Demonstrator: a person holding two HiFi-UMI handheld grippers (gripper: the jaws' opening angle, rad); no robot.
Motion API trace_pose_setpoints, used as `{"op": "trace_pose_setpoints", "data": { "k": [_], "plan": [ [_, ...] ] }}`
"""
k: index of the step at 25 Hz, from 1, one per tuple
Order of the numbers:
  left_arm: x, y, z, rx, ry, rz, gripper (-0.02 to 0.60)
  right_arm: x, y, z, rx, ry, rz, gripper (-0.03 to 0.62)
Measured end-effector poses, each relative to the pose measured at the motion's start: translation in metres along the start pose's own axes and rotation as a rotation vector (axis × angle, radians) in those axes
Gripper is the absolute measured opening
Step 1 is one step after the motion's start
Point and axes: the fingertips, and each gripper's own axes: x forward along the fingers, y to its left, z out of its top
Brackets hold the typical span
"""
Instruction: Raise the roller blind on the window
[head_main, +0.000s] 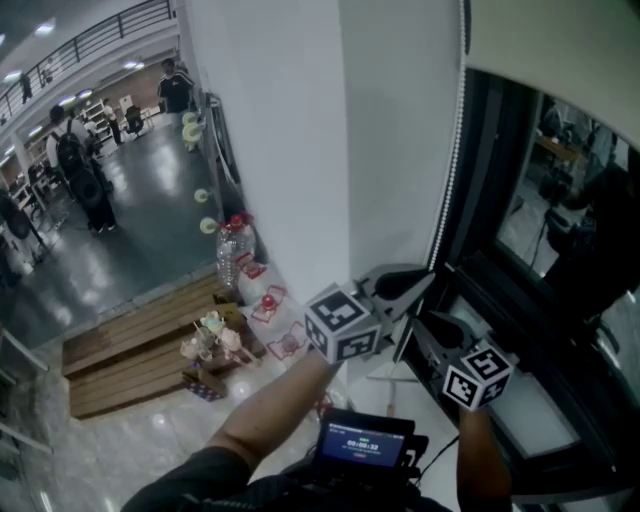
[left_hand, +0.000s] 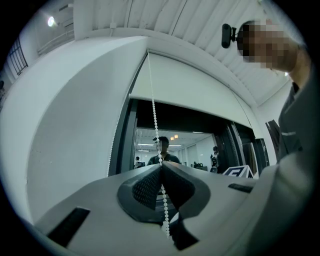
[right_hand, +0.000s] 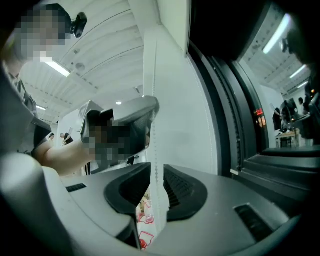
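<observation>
Window (left_hand: 175, 145) behind; left gripper view alone shows fingers (left_hand: 142, 187) pinching bead chain (left_hand: 154, 115).

The left forearm (head_main: 275, 405) and right forearm (head_main: 487, 450) reach forward side by side. The left gripper (left_hand: 160, 167) tilts slightly upward, fingers pinched on the bead chain (left_hand: 154, 115) — the right gripper (right_hand: 156, 172) is level, fingers apart around it.

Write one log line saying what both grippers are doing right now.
left gripper: shut on bead chain | right gripper: open, chain between jaws, not gripped | roller blind: partly raised
</observation>
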Motion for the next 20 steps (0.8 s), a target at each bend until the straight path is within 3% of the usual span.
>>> {"op": "trace_pose_setpoints", "data": {
  "k": [6,12,20],
  "plan": [
    [0.003,-0.006,0.005,-0.016,-0.014,-0.018,-0.002,-0.031,-0.006,0.09,-0.08,-0.174,0.013,0.099],
    [0.006,-0.013,0.006,0.003,0.007,-0.04,-0.002,-0.033,0.013,0.182,-0.149,-0.315,0.088,0.098],
    [0.003,-0.021,0.005,0.002,0.007,-0.059,-0.002,-0.012,0.015,0.227,-0.153,-0.362,0.12,0.094]
  ]
}}
